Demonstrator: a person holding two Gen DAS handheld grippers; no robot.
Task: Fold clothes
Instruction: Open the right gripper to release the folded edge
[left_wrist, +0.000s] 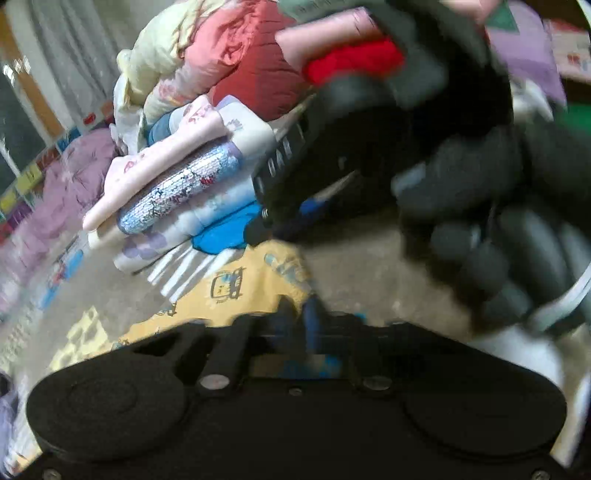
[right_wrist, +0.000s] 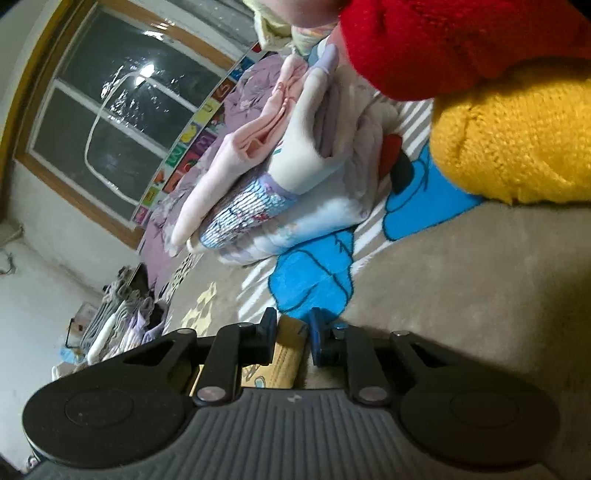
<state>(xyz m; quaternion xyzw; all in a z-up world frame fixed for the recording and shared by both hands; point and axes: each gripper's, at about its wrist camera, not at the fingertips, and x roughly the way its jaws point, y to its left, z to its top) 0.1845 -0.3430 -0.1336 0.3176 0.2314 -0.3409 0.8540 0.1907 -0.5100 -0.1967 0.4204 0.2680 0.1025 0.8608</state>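
Observation:
A yellow garment (left_wrist: 240, 291) with cartoon prints lies on the beige rug, and its edge reaches my left gripper (left_wrist: 299, 314). The blurred fingers are close together on that edge. In the left wrist view, the other gripper's black body (left_wrist: 325, 155) and a dark gloved hand (left_wrist: 498, 240) fill the upper right. My right gripper (right_wrist: 293, 326) has a fold of the yellow garment (right_wrist: 290, 354) pinched between its blue pads. A stack of folded clothes (left_wrist: 177, 184) (right_wrist: 277, 166), pink, white and sequinned, stands on the rug beyond both grippers.
A loose heap of quilts and clothes (left_wrist: 229, 55) rises behind the stack. A red and yellow knitted item (right_wrist: 509, 140) lies at the upper right. The rug (right_wrist: 461, 277) carries a blue cartoon figure (right_wrist: 321, 266). A window (right_wrist: 122, 110) and lilac bedding (right_wrist: 243, 96) lie to the left.

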